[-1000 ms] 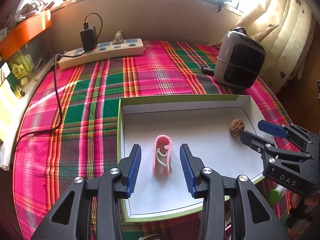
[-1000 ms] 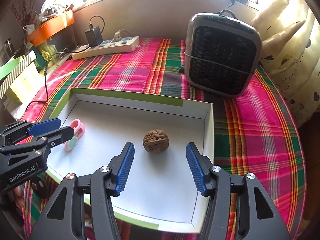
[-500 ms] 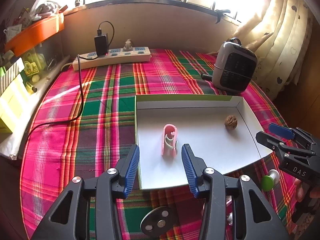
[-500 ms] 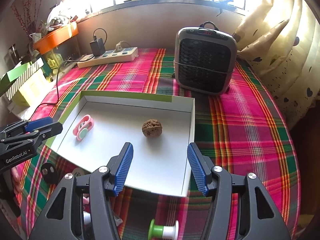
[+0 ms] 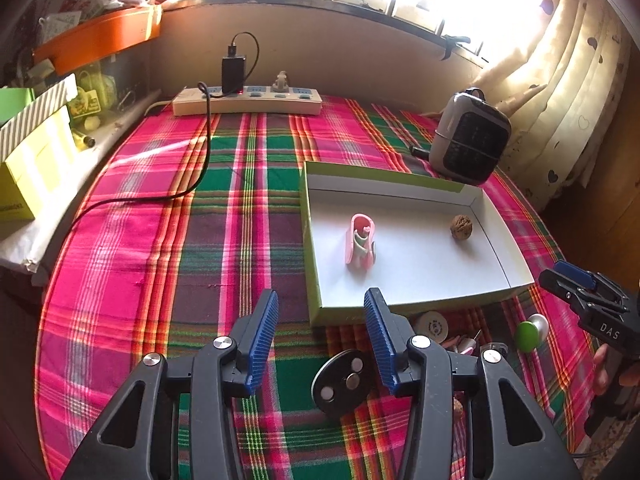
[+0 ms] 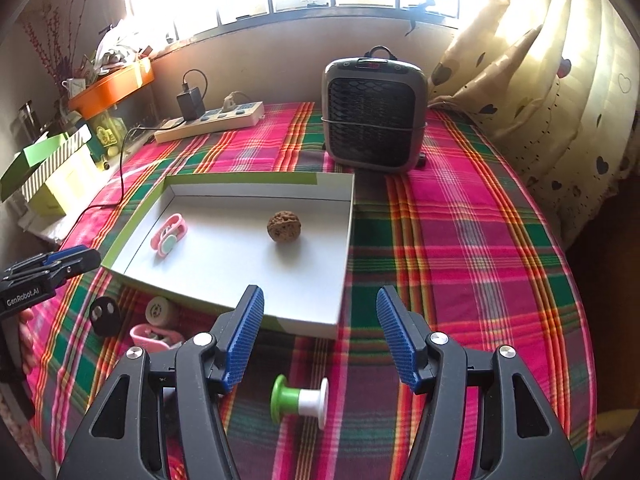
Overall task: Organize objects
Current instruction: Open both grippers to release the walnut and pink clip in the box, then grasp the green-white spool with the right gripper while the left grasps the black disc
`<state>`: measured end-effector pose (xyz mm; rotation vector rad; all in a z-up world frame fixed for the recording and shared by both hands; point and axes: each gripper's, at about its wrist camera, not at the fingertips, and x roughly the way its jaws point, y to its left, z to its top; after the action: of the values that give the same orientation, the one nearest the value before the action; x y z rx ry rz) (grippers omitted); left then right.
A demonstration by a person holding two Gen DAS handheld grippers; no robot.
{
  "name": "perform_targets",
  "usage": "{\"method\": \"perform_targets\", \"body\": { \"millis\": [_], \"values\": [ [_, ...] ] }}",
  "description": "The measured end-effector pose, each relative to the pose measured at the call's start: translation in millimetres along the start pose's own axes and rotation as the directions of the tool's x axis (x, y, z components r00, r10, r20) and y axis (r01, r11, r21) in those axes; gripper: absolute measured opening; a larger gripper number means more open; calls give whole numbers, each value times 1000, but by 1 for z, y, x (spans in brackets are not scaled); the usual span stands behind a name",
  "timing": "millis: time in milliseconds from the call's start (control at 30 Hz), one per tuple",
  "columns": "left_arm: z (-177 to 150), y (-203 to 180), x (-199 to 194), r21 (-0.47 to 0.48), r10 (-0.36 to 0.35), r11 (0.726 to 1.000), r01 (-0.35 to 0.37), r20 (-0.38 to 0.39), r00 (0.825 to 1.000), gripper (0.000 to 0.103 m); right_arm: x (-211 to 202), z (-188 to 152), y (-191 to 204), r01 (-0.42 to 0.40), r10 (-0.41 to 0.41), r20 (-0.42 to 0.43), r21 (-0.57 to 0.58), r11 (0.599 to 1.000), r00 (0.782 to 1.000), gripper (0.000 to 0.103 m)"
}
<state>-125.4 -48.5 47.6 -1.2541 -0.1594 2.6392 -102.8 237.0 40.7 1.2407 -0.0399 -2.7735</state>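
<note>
Two grippers hung low over the near edge of the plaid-covered surface (image 6: 460, 248), both spread wide and holding nothing. Between the left gripper's (image 5: 320, 332) fingers lay a black disc (image 5: 343, 384); the right gripper (image 6: 320, 332) framed a green-and-white spool (image 6: 300, 400). Just beyond them sat the shallow white tray (image 6: 344, 240), its near rim close to the fingertips, with a pink clip (image 5: 360, 245) and a walnut (image 6: 284, 226) well apart inside. Bare cloth stretched to the right. A heater (image 6: 374, 114) and a power strip (image 5: 247, 101) stood under the bright window.
</note>
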Motion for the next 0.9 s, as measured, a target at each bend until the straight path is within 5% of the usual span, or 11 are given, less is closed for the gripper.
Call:
{"method": "perform_targets", "body": {
  "millis": [900],
  "values": [
    [-39, 0, 5, -16, -109, 994, 108, -63, 992, 46, -11, -51, -10, -30, 31, -15, 39, 999, 999, 64]
  ]
}}
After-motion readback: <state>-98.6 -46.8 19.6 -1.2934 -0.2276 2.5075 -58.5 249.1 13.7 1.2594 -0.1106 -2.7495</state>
